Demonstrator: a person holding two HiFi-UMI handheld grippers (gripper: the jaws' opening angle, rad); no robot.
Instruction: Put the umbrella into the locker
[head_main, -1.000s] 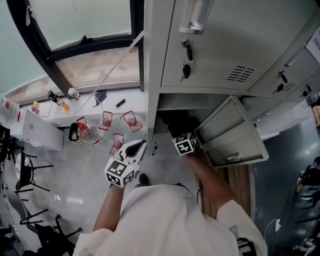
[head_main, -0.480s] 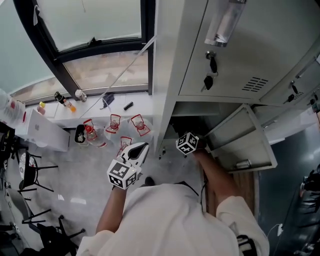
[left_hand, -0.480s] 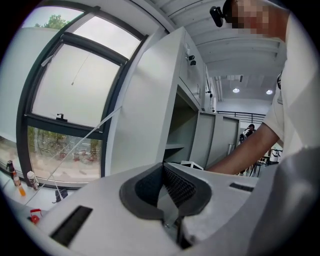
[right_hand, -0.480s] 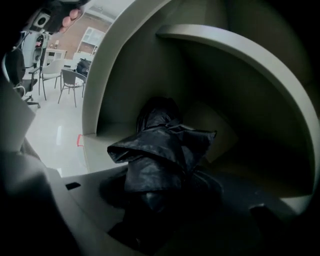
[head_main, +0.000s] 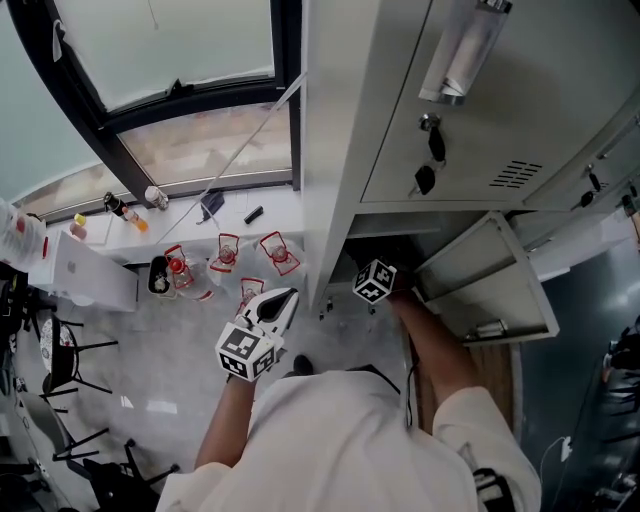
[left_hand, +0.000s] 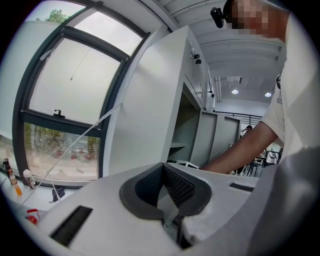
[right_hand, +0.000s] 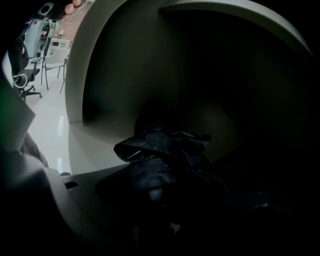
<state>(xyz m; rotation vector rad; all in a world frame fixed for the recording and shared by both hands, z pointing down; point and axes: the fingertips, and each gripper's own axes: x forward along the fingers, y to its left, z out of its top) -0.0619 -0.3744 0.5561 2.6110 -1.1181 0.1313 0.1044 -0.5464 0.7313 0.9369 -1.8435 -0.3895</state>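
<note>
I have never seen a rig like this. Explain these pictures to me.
There is no robot here: a person holds a two-jaw tool in each hand. The head view looks down from a camera on the person's head. The other two views each look along one tool's jaws. The left tool hangs shut and empty beside the locker. The right tool reaches into the open compartment. Its dark view shows a black umbrella between its jaws, which have just been opening, apparently letting go. Small bottles stand by the window.
</note>
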